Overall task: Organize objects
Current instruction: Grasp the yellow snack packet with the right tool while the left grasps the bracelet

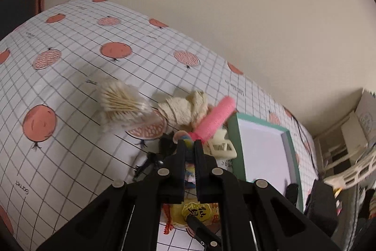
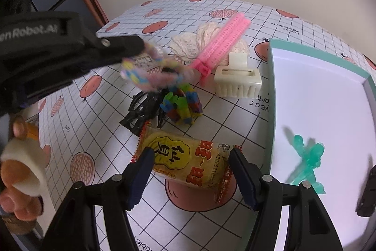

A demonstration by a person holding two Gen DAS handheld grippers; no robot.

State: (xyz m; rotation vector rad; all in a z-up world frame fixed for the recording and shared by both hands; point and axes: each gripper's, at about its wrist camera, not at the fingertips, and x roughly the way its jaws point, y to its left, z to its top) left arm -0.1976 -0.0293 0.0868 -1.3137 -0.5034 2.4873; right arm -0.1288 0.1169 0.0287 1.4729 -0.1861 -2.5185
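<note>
**Left gripper clamped on pastel packet; right gripper spread at snack packet**

Right wrist view, left to right. Far left edge: a hand (image 2: 18, 182), partly wrapped in white. Upper left: the left gripper (image 2: 141, 48), fingers clenched on a small pastel packet (image 2: 150, 72), motion-blurred, held above the tablecloth (image 2: 235, 114). Centre: black clips (image 2: 138, 112) touching a multicoloured block cluster (image 2: 183, 105). Above these: a pink hair roller (image 2: 221, 44) lying across cream lace (image 2: 199, 41), with a cream claw clip (image 2: 237, 81) just beside it. Lower centre: the right gripper (image 2: 190, 157), fingers released, one at each end of a yellow snack packet (image 2: 188, 164). Right: a teal-rimmed box (image 2: 272, 86) containing a teal plastic piece (image 2: 307, 157).
</note>
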